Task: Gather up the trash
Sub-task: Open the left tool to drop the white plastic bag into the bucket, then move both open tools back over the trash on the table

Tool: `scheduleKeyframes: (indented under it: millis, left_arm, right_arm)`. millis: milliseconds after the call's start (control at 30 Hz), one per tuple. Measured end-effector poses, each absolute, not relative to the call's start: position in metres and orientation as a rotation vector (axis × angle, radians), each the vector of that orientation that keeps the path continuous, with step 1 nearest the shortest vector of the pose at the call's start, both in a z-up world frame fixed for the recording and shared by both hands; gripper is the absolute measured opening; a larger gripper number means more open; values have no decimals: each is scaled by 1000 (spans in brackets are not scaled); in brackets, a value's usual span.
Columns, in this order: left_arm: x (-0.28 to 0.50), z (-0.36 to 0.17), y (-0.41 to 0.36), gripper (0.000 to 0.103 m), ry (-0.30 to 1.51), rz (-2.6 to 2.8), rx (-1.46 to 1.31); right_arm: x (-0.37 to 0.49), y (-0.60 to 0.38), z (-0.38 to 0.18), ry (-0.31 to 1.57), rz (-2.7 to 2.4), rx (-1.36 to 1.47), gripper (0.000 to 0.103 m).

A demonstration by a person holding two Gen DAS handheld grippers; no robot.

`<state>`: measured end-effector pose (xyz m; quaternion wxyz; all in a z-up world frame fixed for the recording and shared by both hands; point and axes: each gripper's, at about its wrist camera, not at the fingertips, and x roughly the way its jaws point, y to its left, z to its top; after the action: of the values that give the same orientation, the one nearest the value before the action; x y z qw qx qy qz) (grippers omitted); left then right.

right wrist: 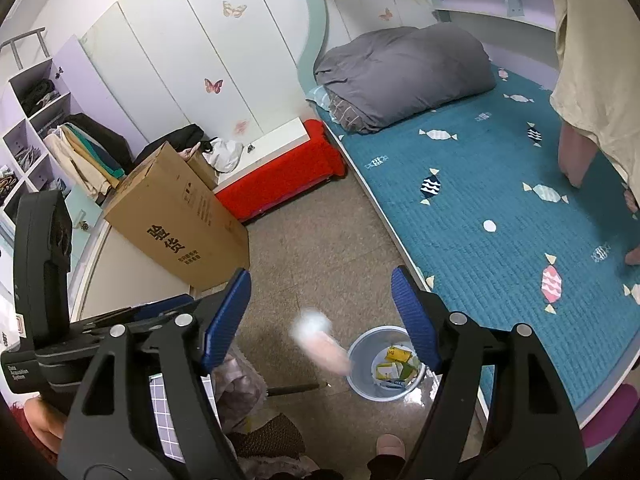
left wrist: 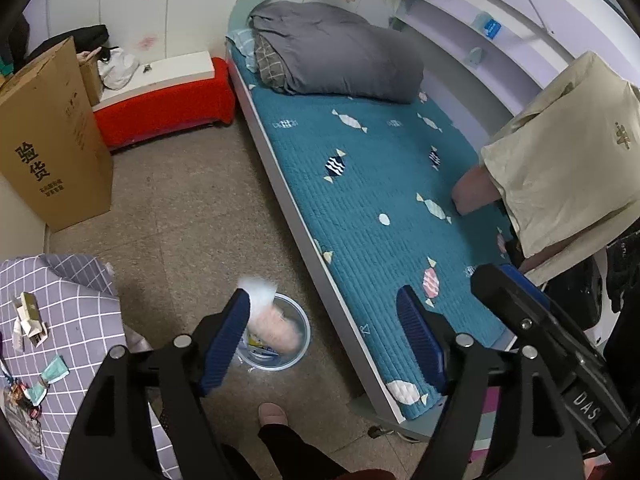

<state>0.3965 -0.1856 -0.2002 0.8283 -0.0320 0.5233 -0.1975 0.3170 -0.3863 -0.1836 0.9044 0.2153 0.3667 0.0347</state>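
Jaws of the left gripper (left wrist: 324, 336) stood wide and empty, as did those of the right gripper (right wrist: 320, 316). Just beyond the left fingertips a blurred pink-and-white piece of trash (left wrist: 272, 320) hung in mid-air, long axis tilted, lower end over the rim of the grey waste bin (left wrist: 298, 350) on the floor. More litter lay nearer the left hand on the checked table (left wrist: 80, 320); the bed (left wrist: 360, 200) lay beyond.

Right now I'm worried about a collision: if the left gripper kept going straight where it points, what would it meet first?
Probably the blurred pink-and-white thing over the bin, then the bin itself; depth is unclear.
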Motion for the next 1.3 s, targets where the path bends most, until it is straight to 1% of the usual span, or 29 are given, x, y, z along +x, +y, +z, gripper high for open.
scheduleKeyframes:
  millis: [367,600,833,1133,1300]
  left_arm:
    - [377,-188,-157,75,1054,-354,-109]
    - [356,-177,-112,75,1009,-247,-176]
    - [326,-178,-25,75,1002,-51,-299]
    - [282,-193,107,75,1009,175,-468]
    - [268,-203,170,75,1020,248,-526]
  right_arm:
    - [313,-363,-177,759,144,404,72]
    - [320,-326,-167,765,249,351,73]
    - [332,-239,-167,815,432,272,73]
    - [334,-110,-183,912,627,179,73]
    - [335,-59,-196,950,668,158,73]
